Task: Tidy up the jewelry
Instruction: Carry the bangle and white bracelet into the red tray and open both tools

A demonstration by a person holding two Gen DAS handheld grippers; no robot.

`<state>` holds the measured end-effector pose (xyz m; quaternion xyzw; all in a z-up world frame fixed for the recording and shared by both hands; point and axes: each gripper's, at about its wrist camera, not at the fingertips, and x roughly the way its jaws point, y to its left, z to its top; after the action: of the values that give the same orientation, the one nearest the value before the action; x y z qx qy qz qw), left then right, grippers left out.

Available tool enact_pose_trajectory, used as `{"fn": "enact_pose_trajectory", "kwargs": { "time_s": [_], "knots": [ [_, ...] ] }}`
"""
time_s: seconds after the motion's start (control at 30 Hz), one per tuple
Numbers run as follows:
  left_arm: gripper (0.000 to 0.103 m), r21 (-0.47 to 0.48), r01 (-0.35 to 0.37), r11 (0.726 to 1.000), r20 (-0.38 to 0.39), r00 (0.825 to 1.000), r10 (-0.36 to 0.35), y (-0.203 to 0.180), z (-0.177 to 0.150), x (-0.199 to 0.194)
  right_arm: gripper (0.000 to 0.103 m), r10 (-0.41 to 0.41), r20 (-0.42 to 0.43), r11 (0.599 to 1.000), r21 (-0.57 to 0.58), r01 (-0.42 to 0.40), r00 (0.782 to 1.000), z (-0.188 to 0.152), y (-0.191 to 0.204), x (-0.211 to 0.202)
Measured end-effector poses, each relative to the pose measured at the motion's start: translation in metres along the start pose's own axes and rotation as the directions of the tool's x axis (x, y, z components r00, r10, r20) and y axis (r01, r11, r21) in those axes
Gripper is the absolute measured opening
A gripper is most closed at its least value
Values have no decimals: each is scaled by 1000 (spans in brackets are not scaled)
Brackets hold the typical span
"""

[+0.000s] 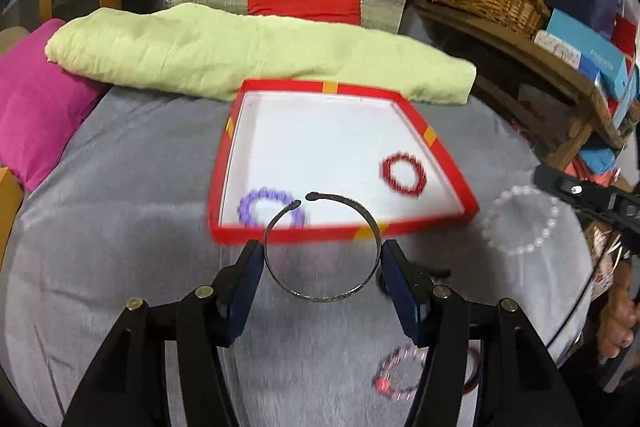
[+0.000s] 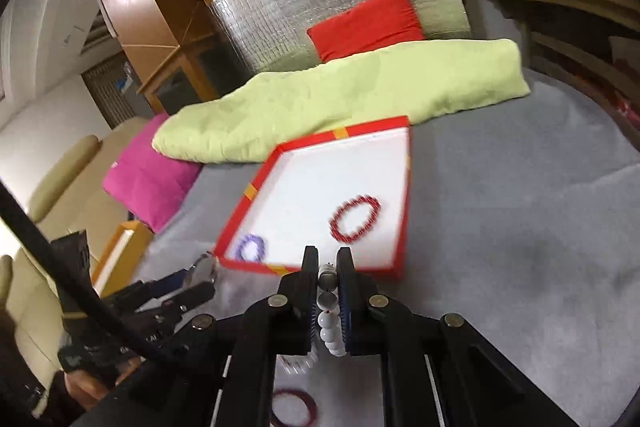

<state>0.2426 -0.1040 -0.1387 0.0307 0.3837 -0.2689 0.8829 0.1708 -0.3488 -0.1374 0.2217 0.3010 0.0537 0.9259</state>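
Mid-carry toward red-rimmed white-floored shallow box (image 1: 436, 145) w/ red bead bracelet (image 1: 403, 174) & purple bead bracelet (image 1: 271, 213) inside: left tool (image 1: 322, 261) pinching open dark metal bangle (image 1: 322, 247), right tool (image 2: 328, 269) pressed together on white pearl-bead bracelet (image 2: 328, 323); next prob. over rim, release; grey blanket (image 1: 120, 227), green cushion (image 1: 240, 51), cluttered room.

light: bright indoor | blur: motion-smeared box (image 1: 436, 141) | edges: fisheye-bent, dark
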Motion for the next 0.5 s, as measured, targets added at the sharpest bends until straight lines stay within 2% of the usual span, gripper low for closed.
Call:
{"fn": "enact_pose_trajectory", "kwargs": {
  "time_s": [0.13, 0.27, 0.33, 0.5],
  "knots": [
    [62, 15, -4, 1000, 0, 1000, 4, 3, 33, 15, 10, 11, -7, 1000, -7, -11, 1000, 27, 11, 30],
    [62, -13, 11, 1000, -12, 1000, -11, 10, 59, 41, 10, 19, -23, 1000, 26, -18, 1000, 53, 14, 67],
    [62, -23, 4, 1000, -24, 1000, -5, 14, 63, 54, 11, 13, -34, 999, 40, -12, 999, 67, 16, 90],
    [62, -51, 2, 999, -107, 994, -7, 27, 63, 98, 11, 27, -70, 996, 84, -21, 997, 87, 15, 140]
  ]
}}
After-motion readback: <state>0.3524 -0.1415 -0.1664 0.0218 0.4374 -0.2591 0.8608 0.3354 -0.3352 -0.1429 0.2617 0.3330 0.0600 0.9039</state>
